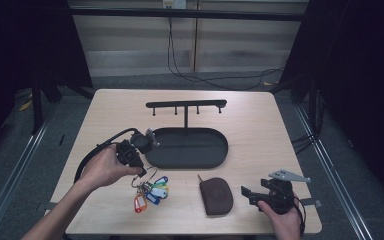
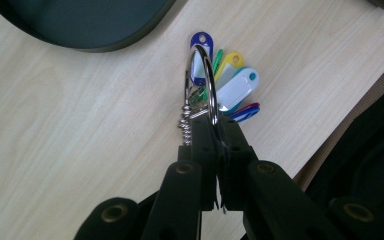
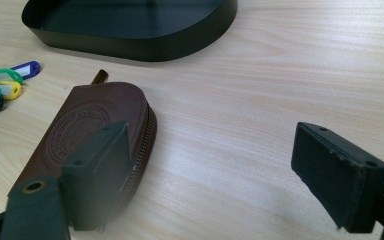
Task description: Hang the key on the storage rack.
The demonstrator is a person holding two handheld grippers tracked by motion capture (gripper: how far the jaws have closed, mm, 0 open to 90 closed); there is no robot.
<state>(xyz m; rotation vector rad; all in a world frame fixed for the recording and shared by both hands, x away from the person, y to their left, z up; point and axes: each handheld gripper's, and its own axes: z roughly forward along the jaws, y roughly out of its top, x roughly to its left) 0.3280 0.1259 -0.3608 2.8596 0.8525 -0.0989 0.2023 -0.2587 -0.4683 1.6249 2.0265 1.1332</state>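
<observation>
My left gripper has its jaws pinched tight on the metal key ring, right at the ring's near edge, with the bunch of coloured key tags fanned out past it on the wooden table. From the high view the ring and tags sit just in front of the black oval tray, left of centre, and I think the tags are resting on the wood, though the angle makes that hard to call.

My right gripper is wide open, holding nothing, down at the table's front right. The brown zip pouch lies just beside its left jaw, between it and the key tags. The tray's wall sits beyond both, and a black hook rack stands up from the tray's far side.
</observation>
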